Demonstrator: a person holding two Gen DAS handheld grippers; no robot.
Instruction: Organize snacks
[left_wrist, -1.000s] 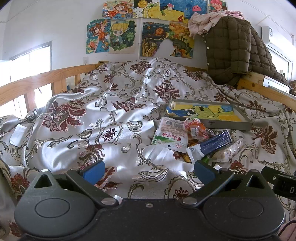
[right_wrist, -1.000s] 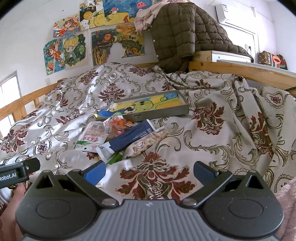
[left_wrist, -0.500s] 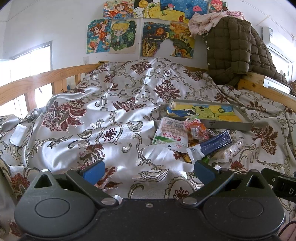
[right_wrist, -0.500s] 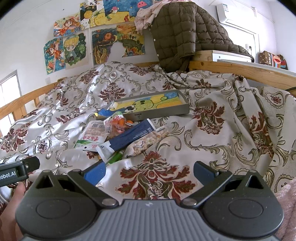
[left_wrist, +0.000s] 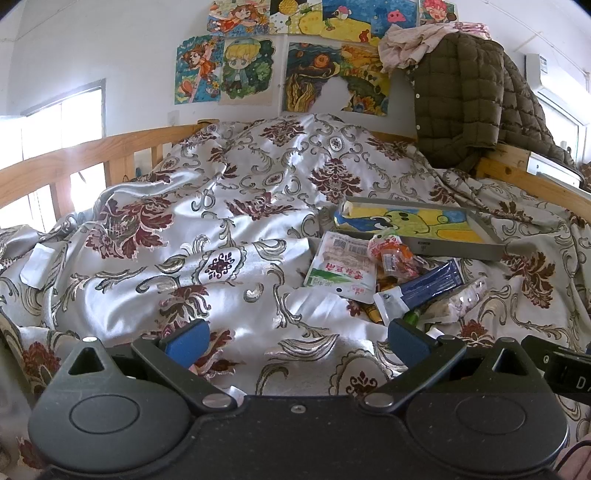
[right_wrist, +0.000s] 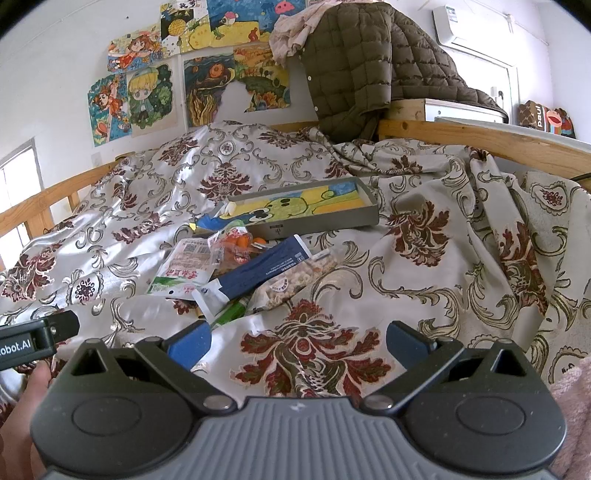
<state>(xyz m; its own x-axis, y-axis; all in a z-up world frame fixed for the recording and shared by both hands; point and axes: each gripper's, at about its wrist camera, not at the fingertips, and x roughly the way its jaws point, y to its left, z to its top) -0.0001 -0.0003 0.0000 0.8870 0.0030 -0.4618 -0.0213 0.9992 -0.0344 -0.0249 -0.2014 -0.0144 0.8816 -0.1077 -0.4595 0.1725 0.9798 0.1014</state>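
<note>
A pile of snack packets lies on the patterned bedspread: a white and green packet (left_wrist: 341, 267) (right_wrist: 183, 267), an orange and clear packet (left_wrist: 393, 253) (right_wrist: 236, 245), a dark blue packet (left_wrist: 424, 286) (right_wrist: 258, 271) and a clear bag of nuts (left_wrist: 458, 299) (right_wrist: 295, 280). Just behind them sits a shallow grey tray (left_wrist: 458, 249) (right_wrist: 325, 221) with a yellow cartoon picture inside. My left gripper (left_wrist: 297, 336) is open and empty, short of the pile and left of it. My right gripper (right_wrist: 297, 338) is open and empty, in front of the pile and slightly right of it.
Wooden bed rails run along the left (left_wrist: 74, 158) and right (right_wrist: 480, 142). A brown quilted jacket (right_wrist: 362, 62) hangs over the far right corner. Drawings (left_wrist: 295, 66) cover the back wall. The bedspread is rumpled into folds around the snacks.
</note>
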